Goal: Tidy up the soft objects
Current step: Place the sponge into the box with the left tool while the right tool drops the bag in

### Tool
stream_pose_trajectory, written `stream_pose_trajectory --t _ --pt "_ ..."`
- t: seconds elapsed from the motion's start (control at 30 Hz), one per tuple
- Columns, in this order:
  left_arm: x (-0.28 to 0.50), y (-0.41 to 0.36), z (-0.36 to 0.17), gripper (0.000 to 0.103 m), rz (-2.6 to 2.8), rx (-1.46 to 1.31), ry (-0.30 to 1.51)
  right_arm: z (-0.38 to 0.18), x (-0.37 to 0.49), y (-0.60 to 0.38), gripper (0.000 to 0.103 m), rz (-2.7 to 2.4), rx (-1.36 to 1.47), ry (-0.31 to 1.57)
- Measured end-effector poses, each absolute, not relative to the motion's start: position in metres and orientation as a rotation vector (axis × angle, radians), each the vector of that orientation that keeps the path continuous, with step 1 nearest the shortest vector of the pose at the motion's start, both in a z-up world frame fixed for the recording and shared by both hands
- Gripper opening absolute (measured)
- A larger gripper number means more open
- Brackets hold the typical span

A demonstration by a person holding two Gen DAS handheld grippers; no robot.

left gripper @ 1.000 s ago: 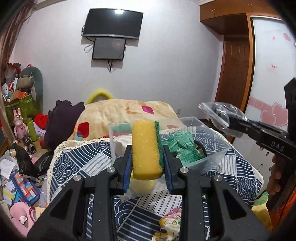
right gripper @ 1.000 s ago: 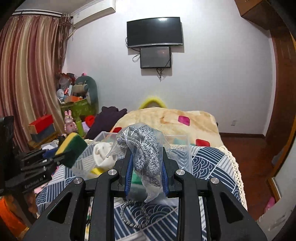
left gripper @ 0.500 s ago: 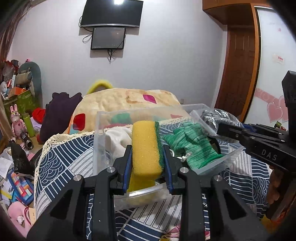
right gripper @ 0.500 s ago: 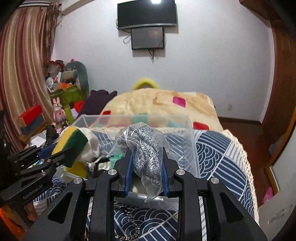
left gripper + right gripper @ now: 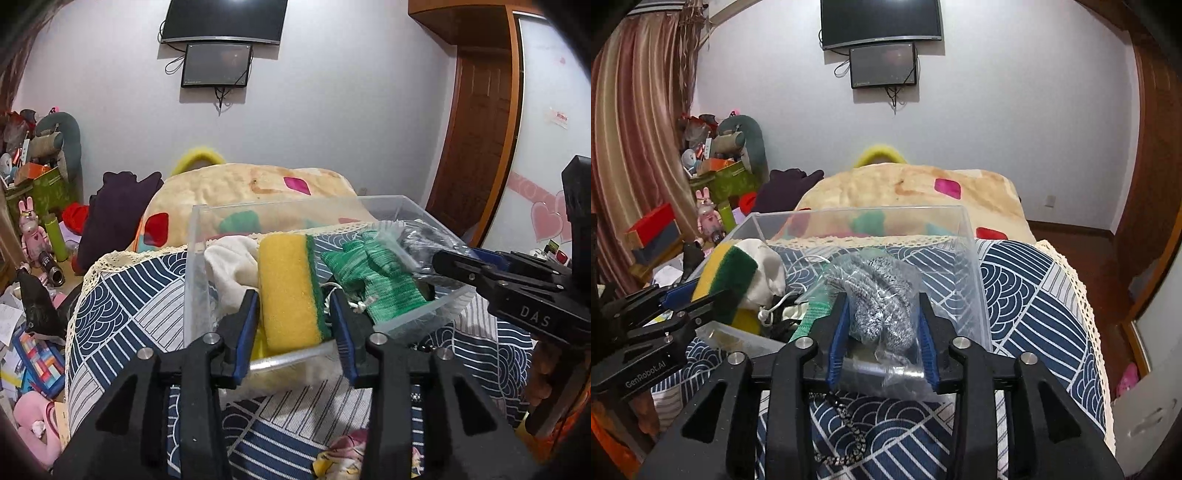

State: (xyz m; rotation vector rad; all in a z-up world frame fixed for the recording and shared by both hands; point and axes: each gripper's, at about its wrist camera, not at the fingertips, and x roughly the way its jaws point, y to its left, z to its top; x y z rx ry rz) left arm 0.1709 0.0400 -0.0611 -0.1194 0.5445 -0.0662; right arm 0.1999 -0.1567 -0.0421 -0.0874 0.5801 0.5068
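A pale wall (image 5: 1015,122) stands straight ahead of both claws, with a dark television (image 5: 881,22) mounted high on it and a smaller screen (image 5: 883,64) just beneath, cables dangling. Between claws and wall lies a bed under a navy wave-patterned cover (image 5: 1027,295) edged in cream lace, a tan blanket (image 5: 905,188) beyond. Left of the right claw hang striped curtains (image 5: 631,147); toys are piled nearby. Right of the left claw stands a brown wooden door (image 5: 476,129).

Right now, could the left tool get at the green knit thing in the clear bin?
Probably not yet: the left tool is shut on the sponge, though the green knit piece lies uncovered just beside it.
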Motion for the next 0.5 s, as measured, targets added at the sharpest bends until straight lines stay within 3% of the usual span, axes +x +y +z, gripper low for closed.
stream_pose_trajectory --t 0.3,0.5 --pt "0.143 0.036 -0.049 0.06 -0.077 -0.122 0.51 -0.025 0.175 -0.169 0.059 0.507 -0.095 0.497" --pt "0.119 0.032 -0.034 0.07 -0.089 -0.114 0.472 -0.015 0.158 -0.175 0.068 0.525 -0.102 0.459"
